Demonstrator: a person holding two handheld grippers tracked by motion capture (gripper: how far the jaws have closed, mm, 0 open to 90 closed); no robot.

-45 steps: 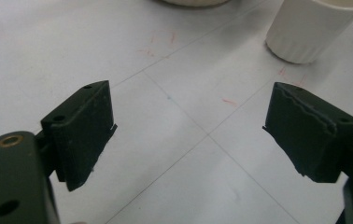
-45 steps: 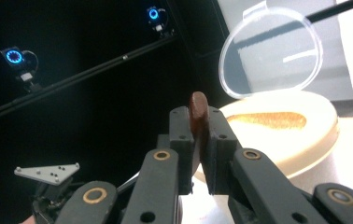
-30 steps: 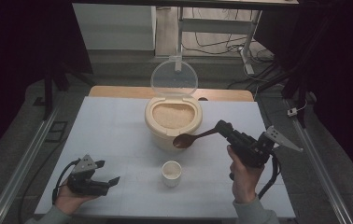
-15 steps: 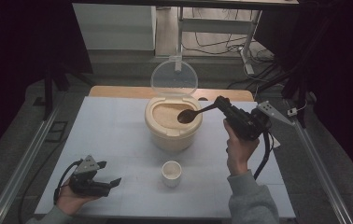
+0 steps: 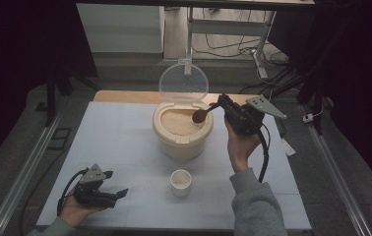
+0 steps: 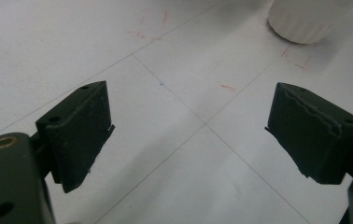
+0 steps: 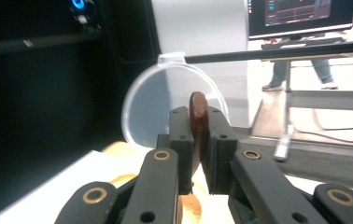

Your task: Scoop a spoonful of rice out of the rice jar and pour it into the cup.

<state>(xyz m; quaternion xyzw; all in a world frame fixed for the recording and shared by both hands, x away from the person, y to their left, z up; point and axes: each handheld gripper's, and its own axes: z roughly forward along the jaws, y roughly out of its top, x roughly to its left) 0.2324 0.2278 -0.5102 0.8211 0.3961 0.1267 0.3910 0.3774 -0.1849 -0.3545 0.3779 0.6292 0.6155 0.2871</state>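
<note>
Now spoon bowl toward container.

The cup is cut off at the top edge, its contents perhaps hidden.

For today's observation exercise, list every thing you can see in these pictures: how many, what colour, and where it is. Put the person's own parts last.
Table: one, pale grey-white top, middle of the high view.
Container: one, cream, filled with pale grains, centre of the table toward the far edge.
Lid: one, clear, standing open behind the container.
Spoon: one, brown, bowl over the container's grains, handle clamped in the right gripper.
Cup: one, white, near edge of the table, in front of the container.
Left gripper: one, black, jaws open, resting at the table's near left corner.
Right gripper: one, black, raised right of the container.
Hands: two; left hand under its gripper, right hand with a grey sleeve.
</note>
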